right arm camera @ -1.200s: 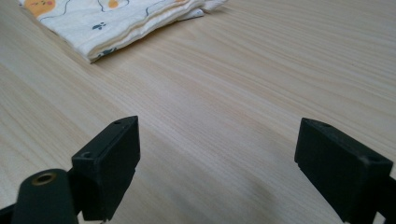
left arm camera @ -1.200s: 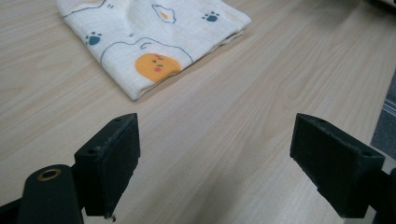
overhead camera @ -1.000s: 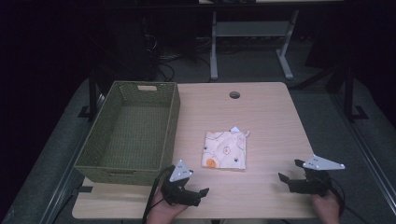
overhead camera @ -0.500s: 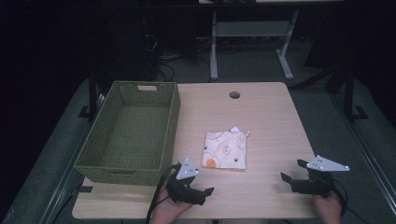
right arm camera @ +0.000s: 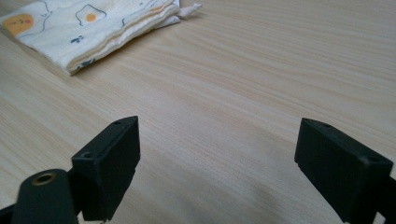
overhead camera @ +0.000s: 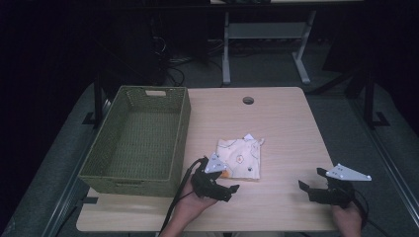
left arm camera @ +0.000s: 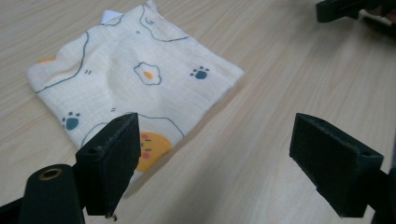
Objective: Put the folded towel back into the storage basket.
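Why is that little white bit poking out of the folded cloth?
The folded cloth lies flat on the table, but a small white tag or corner sticks out at its far edge. Nothing else looks odd; the basket sits upright.

The cloth (left arm camera: 135, 79) is pale cream, printed with fried eggs, dark blue paw prints, thin dark outlines and an orange blob with what may be a pink-cheeked face. The worktop (overhead camera: 276, 123) is light wood grain; the basket (overhead camera: 141, 136) is olive-green weave. Both tongs (overhead camera: 228, 189) (overhead camera: 310, 183) are black, each with a grey plate.
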A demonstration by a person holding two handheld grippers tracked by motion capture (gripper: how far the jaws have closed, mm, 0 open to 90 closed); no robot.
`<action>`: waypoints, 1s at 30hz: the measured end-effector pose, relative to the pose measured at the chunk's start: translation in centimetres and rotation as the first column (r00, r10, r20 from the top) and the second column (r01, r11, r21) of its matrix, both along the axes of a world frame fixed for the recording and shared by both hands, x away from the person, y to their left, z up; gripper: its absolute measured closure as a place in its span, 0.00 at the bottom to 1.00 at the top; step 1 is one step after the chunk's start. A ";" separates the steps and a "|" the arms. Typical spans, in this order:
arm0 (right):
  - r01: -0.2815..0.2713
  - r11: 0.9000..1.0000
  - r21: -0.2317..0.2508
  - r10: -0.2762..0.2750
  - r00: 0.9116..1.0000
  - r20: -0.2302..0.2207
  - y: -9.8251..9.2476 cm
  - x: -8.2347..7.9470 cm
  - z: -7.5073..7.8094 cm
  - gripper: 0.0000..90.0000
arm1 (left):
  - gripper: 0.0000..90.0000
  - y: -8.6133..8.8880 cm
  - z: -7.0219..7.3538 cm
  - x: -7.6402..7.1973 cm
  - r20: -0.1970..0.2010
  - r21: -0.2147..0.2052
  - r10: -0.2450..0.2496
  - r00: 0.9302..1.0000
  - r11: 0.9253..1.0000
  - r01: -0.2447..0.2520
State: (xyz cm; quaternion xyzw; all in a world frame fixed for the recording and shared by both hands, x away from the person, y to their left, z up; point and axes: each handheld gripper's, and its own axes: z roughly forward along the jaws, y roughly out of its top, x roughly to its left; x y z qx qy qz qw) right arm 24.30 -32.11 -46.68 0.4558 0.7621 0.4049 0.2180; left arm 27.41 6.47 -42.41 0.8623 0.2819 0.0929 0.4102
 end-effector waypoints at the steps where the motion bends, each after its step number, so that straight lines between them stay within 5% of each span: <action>1: 0.000 1.000 0.000 0.000 1.000 0.000 0.0 0.0 0.0 0.15 | 0.18 0.0 0.0 0.0 0.000 0.000 0.000 1.000 1.000 0.000; 15: -0.020 1.000 -0.024 0.021 1.000 0.022 0.5 -0.3 0.3 0.15 | 0.19 -0.7 -0.1 1.8 -0.028 0.032 0.007 1.000 0.999 -0.006; 24: -0.029 0.999 -0.013 0.029 0.999 0.024 0.5 -0.4 0.3 0.15 | 0.19 -3.2 1.0 3.7 -0.001 0.088 -0.027 1.000 0.996 0.027; 30: -0.039 0.999 -0.019 0.040 0.999 0.023 0.6 -0.4 0.4 0.15 | 0.19 -4.6 0.6 4.9 -0.017 0.104 -0.031 0.999 0.994 0.033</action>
